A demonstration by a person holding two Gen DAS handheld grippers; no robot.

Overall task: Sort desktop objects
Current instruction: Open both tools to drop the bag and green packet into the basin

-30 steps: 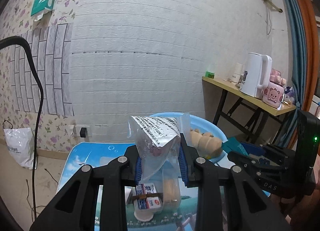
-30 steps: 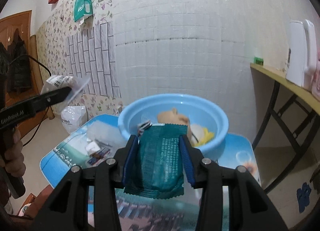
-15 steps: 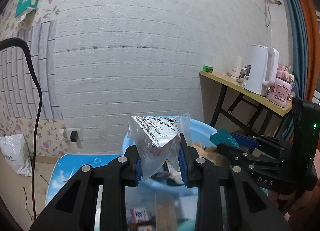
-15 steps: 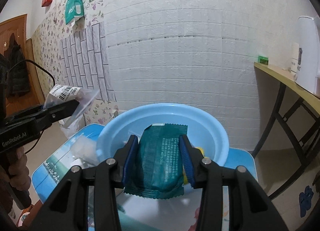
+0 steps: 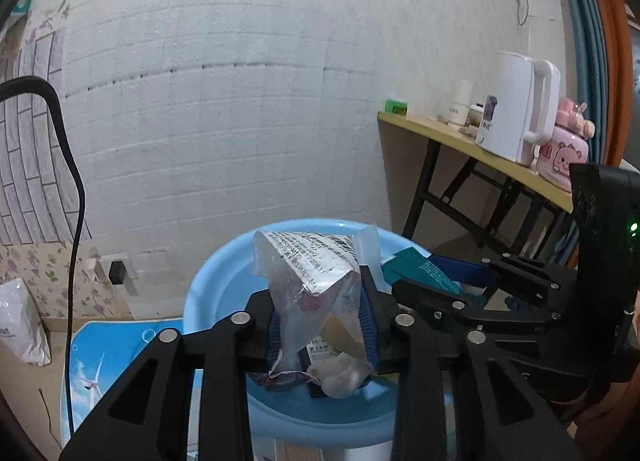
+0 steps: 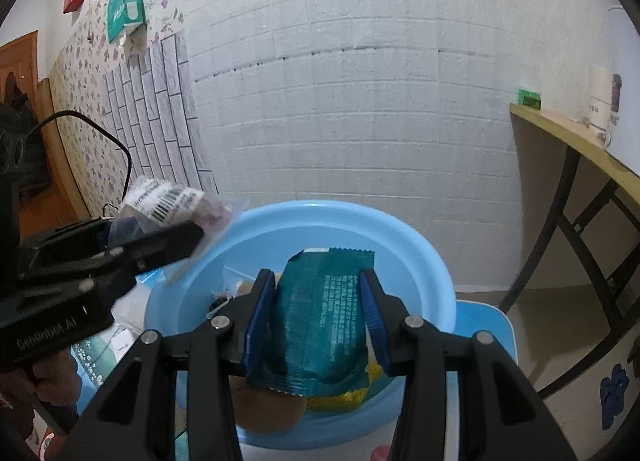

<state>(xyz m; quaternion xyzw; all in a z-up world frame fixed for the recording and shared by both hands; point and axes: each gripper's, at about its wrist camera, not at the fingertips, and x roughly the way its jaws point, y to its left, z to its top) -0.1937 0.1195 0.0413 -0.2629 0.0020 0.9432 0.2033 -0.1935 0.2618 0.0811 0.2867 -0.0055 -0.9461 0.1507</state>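
Both tongs are over the blue basin point(image 6: 432, 261) right now. The left tongs point(image 5: 322, 325) have a clear crinkly bag point(image 5: 308, 273) between the blue pads, barcode label on top, and the jaws are opening a bit, though the bag still looks pinched and hangs above the basin's inside. The right tongs point(image 6: 316, 321) have a teal packet point(image 6: 320, 321) standing upright between their pads, also with the jaws opening slightly, and the pads are still on the packet's sides as far as I can see.

The basin sits on a low counter point(image 6: 492, 325) with a blue printed top. Inside it, under the teal packet, there's something brown and round point(image 6: 264, 409) and a yellow wrapper point(image 6: 340, 401); from the left camera I can make out a whitish lump point(image 5: 344, 377) in there too. Off to the right there's a side table point(image 5: 460, 137) with a white kettle point(image 5: 516, 117) and a pink toy-looking thing point(image 5: 564, 153).
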